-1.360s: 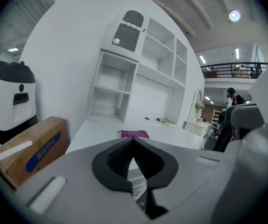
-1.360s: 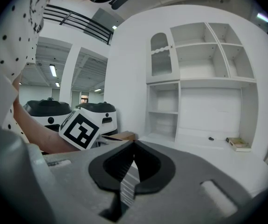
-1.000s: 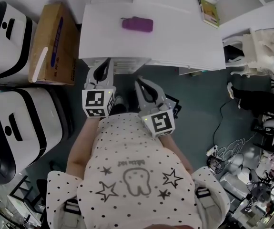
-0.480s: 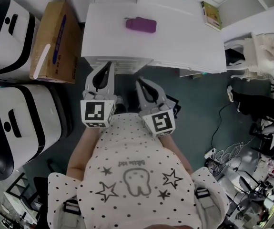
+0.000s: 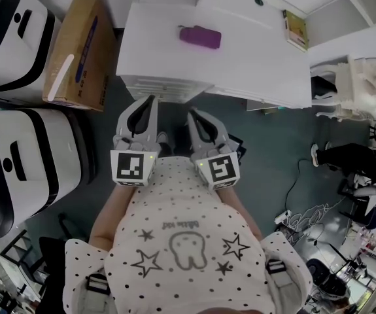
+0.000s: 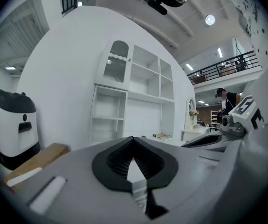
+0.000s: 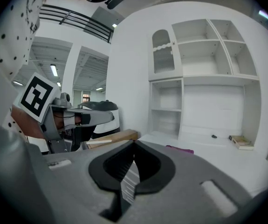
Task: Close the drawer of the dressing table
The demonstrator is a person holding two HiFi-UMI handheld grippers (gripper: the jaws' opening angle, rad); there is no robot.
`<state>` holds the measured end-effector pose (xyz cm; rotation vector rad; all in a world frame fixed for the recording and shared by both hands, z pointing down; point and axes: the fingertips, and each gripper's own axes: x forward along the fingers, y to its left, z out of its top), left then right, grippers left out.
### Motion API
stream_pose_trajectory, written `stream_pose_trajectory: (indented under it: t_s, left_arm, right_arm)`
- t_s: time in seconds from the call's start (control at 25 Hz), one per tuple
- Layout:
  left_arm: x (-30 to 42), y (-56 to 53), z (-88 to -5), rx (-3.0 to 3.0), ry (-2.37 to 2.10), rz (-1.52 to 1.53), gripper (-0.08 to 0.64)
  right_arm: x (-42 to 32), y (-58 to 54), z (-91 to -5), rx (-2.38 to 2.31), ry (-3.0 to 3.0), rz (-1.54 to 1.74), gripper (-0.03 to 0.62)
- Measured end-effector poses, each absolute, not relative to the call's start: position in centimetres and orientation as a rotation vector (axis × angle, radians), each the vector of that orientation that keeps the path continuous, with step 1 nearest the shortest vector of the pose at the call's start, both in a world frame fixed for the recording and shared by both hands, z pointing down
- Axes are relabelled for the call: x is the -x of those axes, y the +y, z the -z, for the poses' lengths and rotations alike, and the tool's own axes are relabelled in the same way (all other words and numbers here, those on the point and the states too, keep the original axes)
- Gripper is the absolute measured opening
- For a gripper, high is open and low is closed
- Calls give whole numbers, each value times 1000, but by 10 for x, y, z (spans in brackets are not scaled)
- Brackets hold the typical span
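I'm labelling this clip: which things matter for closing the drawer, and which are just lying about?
For the job: dressing table, drawer, left gripper, right gripper.

Lying about: purple case, book, cardboard box, white machines.

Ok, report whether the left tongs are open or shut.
Shut. In the left gripper view the left tongs have their tips together, with nothing held between them.
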<state>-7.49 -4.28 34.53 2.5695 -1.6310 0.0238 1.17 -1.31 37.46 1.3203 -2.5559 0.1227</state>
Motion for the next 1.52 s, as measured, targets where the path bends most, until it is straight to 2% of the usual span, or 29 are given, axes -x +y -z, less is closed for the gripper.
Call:
stream_pose_trajectory:
  t_s: [1.52]
  left_arm:
    - [63, -12, -358, -2552, -1513, -31, -6]
  right_arm:
    - [-3, -2, -375, -1282, -2561, -98, -5]
